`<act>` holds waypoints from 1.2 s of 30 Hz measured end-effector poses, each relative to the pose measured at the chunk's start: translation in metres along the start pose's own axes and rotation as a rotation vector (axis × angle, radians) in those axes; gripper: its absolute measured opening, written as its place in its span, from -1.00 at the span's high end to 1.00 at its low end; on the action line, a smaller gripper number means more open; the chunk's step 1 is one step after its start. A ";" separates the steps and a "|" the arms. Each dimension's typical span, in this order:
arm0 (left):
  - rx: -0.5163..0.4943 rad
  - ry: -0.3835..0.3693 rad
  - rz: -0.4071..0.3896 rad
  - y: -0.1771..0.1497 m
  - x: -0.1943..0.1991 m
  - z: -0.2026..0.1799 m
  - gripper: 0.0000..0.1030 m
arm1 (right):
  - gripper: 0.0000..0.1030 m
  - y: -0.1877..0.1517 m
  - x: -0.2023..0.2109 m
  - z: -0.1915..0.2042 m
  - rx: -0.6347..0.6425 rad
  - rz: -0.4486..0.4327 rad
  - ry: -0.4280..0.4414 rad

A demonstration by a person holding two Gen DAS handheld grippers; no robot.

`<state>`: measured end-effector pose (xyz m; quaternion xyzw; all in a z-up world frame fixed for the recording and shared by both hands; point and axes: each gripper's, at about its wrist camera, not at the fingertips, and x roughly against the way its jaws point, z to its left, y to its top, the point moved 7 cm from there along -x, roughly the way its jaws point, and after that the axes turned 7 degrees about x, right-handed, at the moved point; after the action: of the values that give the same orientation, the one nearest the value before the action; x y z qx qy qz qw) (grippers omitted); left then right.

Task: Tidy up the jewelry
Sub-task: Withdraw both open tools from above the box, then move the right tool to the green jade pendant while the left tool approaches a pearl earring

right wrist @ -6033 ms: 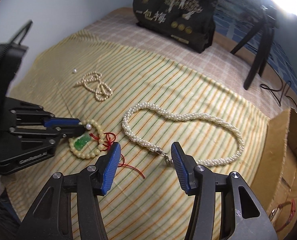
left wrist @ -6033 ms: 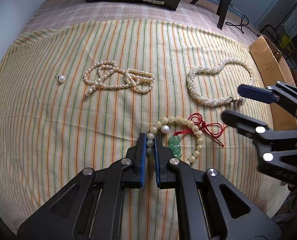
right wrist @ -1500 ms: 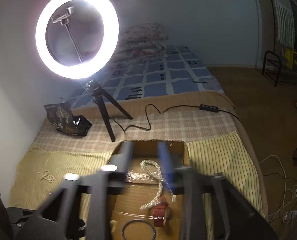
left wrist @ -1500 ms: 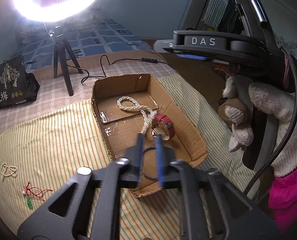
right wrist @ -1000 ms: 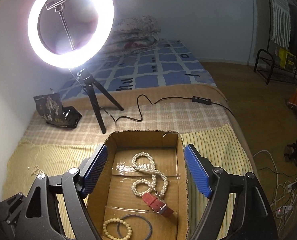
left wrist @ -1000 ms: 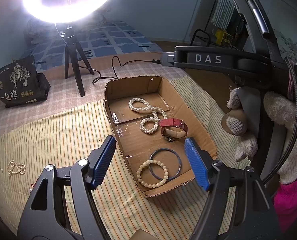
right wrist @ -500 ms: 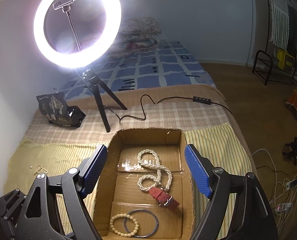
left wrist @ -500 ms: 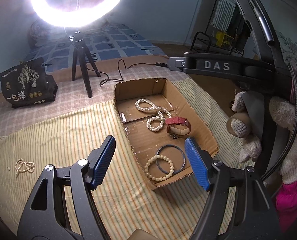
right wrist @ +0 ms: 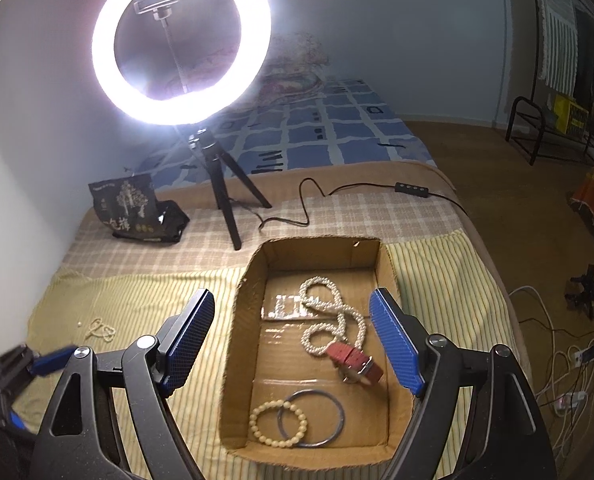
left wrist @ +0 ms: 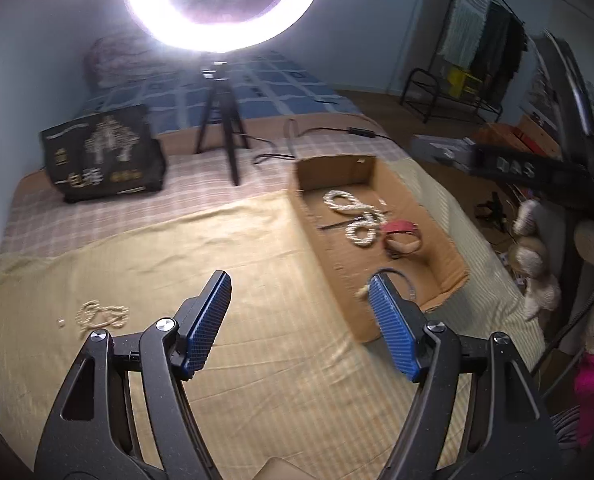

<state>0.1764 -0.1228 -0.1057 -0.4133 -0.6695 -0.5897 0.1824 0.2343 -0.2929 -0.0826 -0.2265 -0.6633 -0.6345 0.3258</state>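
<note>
A cardboard box lies on the striped cloth. In it are a white pearl necklace, a red watch, a dark ring bangle and a cream bead bracelet. A small pearl strand and a single pearl lie on the cloth at left. My left gripper is open and empty above the cloth, left of the box. My right gripper is open and empty above the box.
A lit ring light on a tripod stands behind the box, its cable trailing right. A black bag sits at the back left. The bed edge drops off right of the box.
My left gripper has swung left, so the box now sits to the right in its view and the pearl strand is nearer. My right gripper stays above the box, both open.
</note>
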 end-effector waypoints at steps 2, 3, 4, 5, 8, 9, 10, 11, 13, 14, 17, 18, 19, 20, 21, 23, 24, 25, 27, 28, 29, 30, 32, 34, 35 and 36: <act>0.024 0.014 -0.008 0.001 0.008 0.015 -0.43 | -0.55 -0.002 0.001 0.007 0.017 0.011 -0.004; 0.040 0.024 -0.014 0.001 0.013 0.027 -0.43 | -0.55 -0.004 0.002 0.011 0.026 0.019 -0.005; 0.050 0.031 -0.018 0.002 0.017 0.034 -0.43 | -0.55 -0.006 0.002 0.015 0.034 0.026 -0.005; 0.066 0.039 -0.025 0.002 0.022 0.044 -0.43 | -0.55 -0.008 0.003 0.020 0.043 0.034 -0.006; 0.105 0.054 -0.036 0.003 0.034 0.070 -0.43 | -0.55 -0.012 0.005 0.032 0.069 0.053 -0.014; 0.118 0.058 -0.037 0.004 0.038 0.078 -0.43 | -0.55 -0.015 0.007 0.037 0.078 0.057 -0.014; 0.130 0.063 -0.040 0.004 0.042 0.086 -0.43 | -0.55 -0.016 0.008 0.043 0.086 0.062 -0.010; 0.144 0.071 -0.047 0.005 0.046 0.094 -0.43 | -0.55 -0.017 0.008 0.048 0.092 0.066 -0.003; 0.165 0.083 -0.055 0.006 0.052 0.108 -0.43 | -0.55 -0.021 0.010 0.058 0.100 0.064 0.017; 0.173 0.090 -0.058 0.006 0.055 0.115 -0.43 | -0.55 -0.023 0.010 0.063 0.105 0.061 0.027; 0.194 0.115 -0.066 0.003 0.062 0.138 -0.43 | -0.55 -0.033 0.008 0.083 0.149 0.066 0.046; 0.203 0.125 -0.067 0.002 0.065 0.147 -0.43 | -0.55 -0.038 0.006 0.091 0.169 0.069 0.053; 0.210 0.132 -0.068 0.001 0.066 0.153 -0.43 | -0.55 -0.044 0.004 0.100 0.185 0.070 0.065; 0.220 0.140 -0.070 -0.001 0.068 0.161 -0.43 | -0.55 -0.047 0.003 0.106 0.197 0.070 0.074; 0.225 0.148 -0.070 -0.003 0.069 0.168 -0.43 | -0.55 -0.052 0.001 0.115 0.217 0.069 0.087; 0.234 0.165 -0.068 -0.007 0.069 0.183 -0.43 | -0.55 -0.061 -0.003 0.131 0.266 0.060 0.102; 0.236 0.170 -0.071 -0.009 0.070 0.188 -0.43 | -0.55 -0.066 -0.005 0.140 0.295 0.054 0.105; 0.235 0.174 -0.076 -0.010 0.071 0.193 -0.43 | -0.55 -0.068 -0.006 0.146 0.313 0.053 0.107; 0.238 0.186 -0.084 -0.012 0.072 0.203 -0.43 | -0.55 -0.075 -0.012 0.161 0.331 0.060 0.137; 0.244 0.187 -0.082 -0.013 0.072 0.208 -0.43 | -0.55 -0.076 -0.014 0.166 0.330 0.065 0.160; 0.253 0.184 -0.079 -0.013 0.071 0.212 -0.43 | -0.55 -0.078 -0.018 0.173 0.324 0.073 0.195; 0.264 0.181 -0.073 -0.014 0.070 0.217 -0.43 | -0.55 -0.080 -0.021 0.178 0.318 0.077 0.214; 0.280 0.175 -0.062 -0.014 0.067 0.224 -0.42 | -0.55 -0.083 -0.029 0.185 0.304 0.094 0.235; 0.298 0.172 -0.050 -0.014 0.063 0.231 -0.18 | -0.55 -0.087 -0.039 0.191 0.286 0.116 0.265; 0.311 0.168 -0.039 -0.015 0.060 0.236 -0.12 | -0.54 -0.089 -0.041 0.194 0.279 0.124 0.275; 0.323 0.163 -0.030 -0.016 0.056 0.239 -0.04 | -0.54 -0.092 -0.046 0.195 0.267 0.140 0.293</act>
<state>0.1888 0.1213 -0.1316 -0.3193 -0.7445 -0.5089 0.2913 0.1719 -0.1029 -0.1764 -0.1321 -0.6696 -0.5431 0.4891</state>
